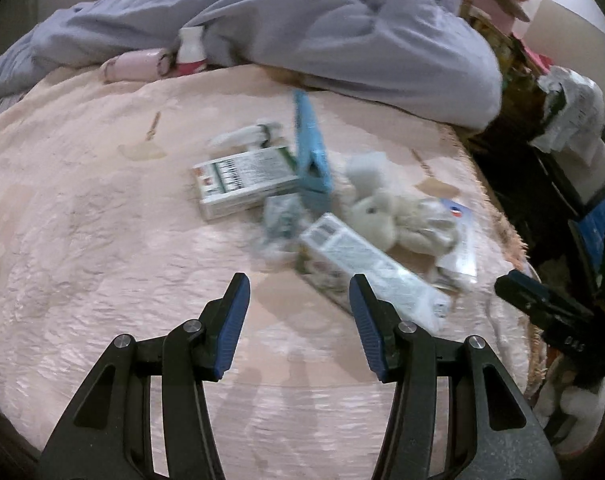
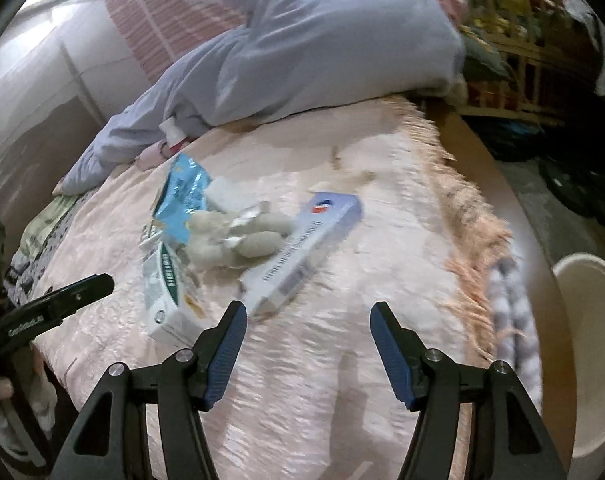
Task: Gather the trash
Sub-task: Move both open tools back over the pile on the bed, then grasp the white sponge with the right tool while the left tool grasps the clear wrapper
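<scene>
Both grippers over a pink bedspread, the trash heaped just beyond them.

The left gripper (image 1: pixel 300 294) and right gripper (image 2: pixel 308 322) each stand partly open with nothing between their pads. On the bedspread (image 1: pixel 82 220) lie a green-and-white box (image 1: pixel 242 182), a long white carton (image 1: pixel 376 276), a blue packet (image 1: pixel 310 152) and what looks, through blur, like a small plush toy (image 1: pixel 390 216), all touching in one heap. A grey blanket (image 1: pixel 302 20) lies at the far edge. A cream bin (image 2: pixel 590 320) stands at the right, off the bed.
</scene>
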Tool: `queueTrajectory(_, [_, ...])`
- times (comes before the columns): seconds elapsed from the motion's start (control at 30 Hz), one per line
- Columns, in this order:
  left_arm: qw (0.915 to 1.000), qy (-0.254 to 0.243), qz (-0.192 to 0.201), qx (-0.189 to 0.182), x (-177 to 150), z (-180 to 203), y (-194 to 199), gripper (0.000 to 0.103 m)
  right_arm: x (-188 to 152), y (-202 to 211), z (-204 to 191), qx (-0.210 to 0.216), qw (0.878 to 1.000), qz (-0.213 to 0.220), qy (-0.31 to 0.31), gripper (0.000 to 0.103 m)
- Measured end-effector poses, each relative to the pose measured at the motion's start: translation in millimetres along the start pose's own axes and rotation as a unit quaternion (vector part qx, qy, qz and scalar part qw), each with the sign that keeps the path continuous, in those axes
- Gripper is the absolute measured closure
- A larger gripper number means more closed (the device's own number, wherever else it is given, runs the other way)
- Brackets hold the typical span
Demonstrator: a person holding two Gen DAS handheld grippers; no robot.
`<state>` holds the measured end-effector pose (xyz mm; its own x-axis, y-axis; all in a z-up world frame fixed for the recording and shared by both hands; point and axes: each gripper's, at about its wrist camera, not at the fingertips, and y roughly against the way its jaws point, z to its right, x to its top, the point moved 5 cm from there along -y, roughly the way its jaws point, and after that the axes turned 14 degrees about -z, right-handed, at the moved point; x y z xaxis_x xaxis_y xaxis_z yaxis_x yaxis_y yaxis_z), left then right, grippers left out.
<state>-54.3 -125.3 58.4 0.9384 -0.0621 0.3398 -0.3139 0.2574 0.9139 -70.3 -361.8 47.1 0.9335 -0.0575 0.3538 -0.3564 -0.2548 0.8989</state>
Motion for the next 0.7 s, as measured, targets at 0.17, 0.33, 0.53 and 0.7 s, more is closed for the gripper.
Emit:
queueTrajectory(0.17, [0.9997, 0.02, -0.012, -0.003, 6, -23, -8, 0.053, 21, -14, -25, 0.016, 0.999, -0.01, 0.046, 0.032])
queueTrajectory(0.33, [0.999, 0.039, -0.02, -0.012, 17, -38, -20, 0.053, 45, -33, -45, 0.015, 0.996, -0.022, 0.087, 0.032])
queueTrajectory(0.53, [0.9983, 0.042, -0.03, -0.026, 39, -39, -39, 0.053, 65, -52, -56, 0.01, 0.992, -0.04, 0.119, 0.032])
queueTrajectory(0.7, [0.9968, 0.053, -0.04, -0.044, 56, -35, -58, 0.053, 75, -59, -58, 0.015, 0.992, -0.041, 0.122, 0.032])
